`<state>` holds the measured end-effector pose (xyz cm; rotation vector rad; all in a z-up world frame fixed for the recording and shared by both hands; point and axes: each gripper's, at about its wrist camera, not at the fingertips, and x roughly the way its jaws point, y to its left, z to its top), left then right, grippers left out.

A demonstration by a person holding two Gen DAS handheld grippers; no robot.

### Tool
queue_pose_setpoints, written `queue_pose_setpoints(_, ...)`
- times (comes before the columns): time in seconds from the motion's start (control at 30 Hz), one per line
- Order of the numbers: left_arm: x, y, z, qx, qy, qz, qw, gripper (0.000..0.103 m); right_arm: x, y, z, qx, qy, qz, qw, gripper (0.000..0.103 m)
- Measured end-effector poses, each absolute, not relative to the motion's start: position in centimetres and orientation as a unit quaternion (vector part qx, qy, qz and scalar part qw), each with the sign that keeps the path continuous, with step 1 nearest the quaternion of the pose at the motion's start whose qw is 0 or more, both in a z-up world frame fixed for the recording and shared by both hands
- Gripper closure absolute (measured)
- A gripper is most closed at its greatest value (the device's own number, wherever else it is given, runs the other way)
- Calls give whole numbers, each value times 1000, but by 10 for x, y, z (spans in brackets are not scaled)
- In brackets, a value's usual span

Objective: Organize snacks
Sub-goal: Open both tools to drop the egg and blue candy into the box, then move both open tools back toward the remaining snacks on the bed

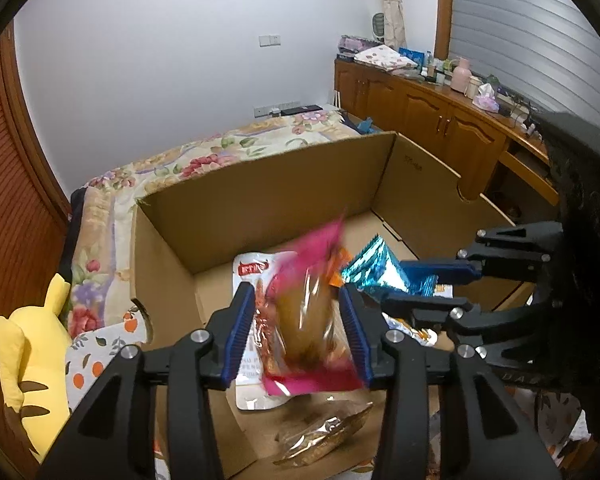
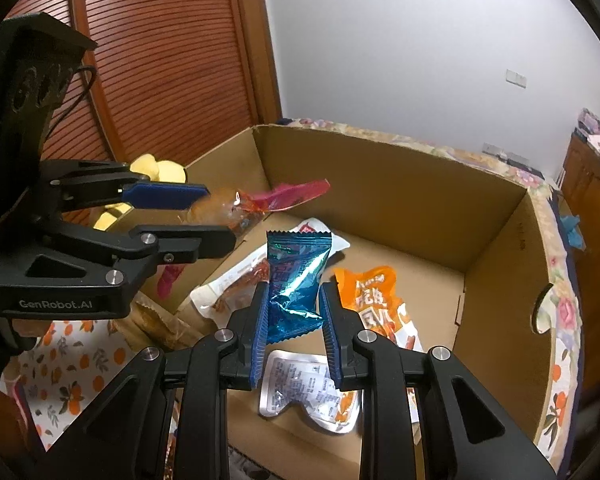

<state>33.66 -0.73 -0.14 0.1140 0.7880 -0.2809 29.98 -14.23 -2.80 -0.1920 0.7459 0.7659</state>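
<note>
Left gripper (image 1: 300,328), jaws parted, lets a blurred pink-ended pastry packet (image 1: 306,320) drop into the cardboard box (image 1: 260,184), while right gripper (image 2: 294,328) pinches a teal foil snack (image 2: 296,284) above it for deposit among packets.

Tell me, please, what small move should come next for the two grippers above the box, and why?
Probably the right gripper should open its fingers. It is shut on the blue packet, which hangs over the floor of the cardboard box, where other snacks already lie. The pink packet looks blurred between the parted fingers of the left gripper, seemingly already falling.
</note>
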Motion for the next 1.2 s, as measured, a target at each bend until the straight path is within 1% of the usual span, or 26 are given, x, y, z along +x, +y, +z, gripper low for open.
queue_pose_setpoints(0.2, 332, 6, 4, 39, 364, -124, 922, 44, 305, -133, -31, -98, 366, 360, 853, 79)
queue_pose_setpoints(0.3, 327, 10, 5, 34, 356, -119, 926, 43, 306, -130, -33, -98, 370, 358, 852, 78)
queue_pose_setpoints(0.37, 322, 13, 5, 34, 351, -119, 928, 42, 306, -131, -33, -94, 371, 354, 853, 74)
queue_pose_setpoints(0.43, 315, 14, 6, 38, 344, -115, 931, 39, 306, -131, -33, -91, 372, 351, 855, 72)
queue_pose_setpoints(0.47, 312, 13, 6, 39, 340, -116, 932, 35, 305, -130, -33, -91, 372, 349, 855, 71)
queue_pose_setpoints(0.5, 307, 12, 7, 42, 334, -116, 934, 33, 304, -130, -32, -90, 372, 348, 856, 71)
queue_pose_setpoints(0.63, 294, 12, 11, 52, 322, -112, 939, 32, 296, -135, -27, -85, 365, 345, 861, 70)
queue_pose_setpoints(0.87, 275, 9, 21, 56, 308, -112, 943, 29, 280, -151, -13, -76, 350, 329, 874, 66)
queue_pose_setpoints(1.03, 260, 9, 24, 53, 301, -112, 945, 25, 266, -160, -6, -81, 333, 309, 887, 54)
queue_pose_setpoints(1.13, 250, 7, 26, 50, 298, -118, 946, 23, 256, -163, -1, -83, 321, 303, 893, 41)
queue_pose_setpoints(1.2, 243, 6, 28, 46, 297, -122, 946, 20, 249, -166, 2, -82, 318, 298, 896, 38)
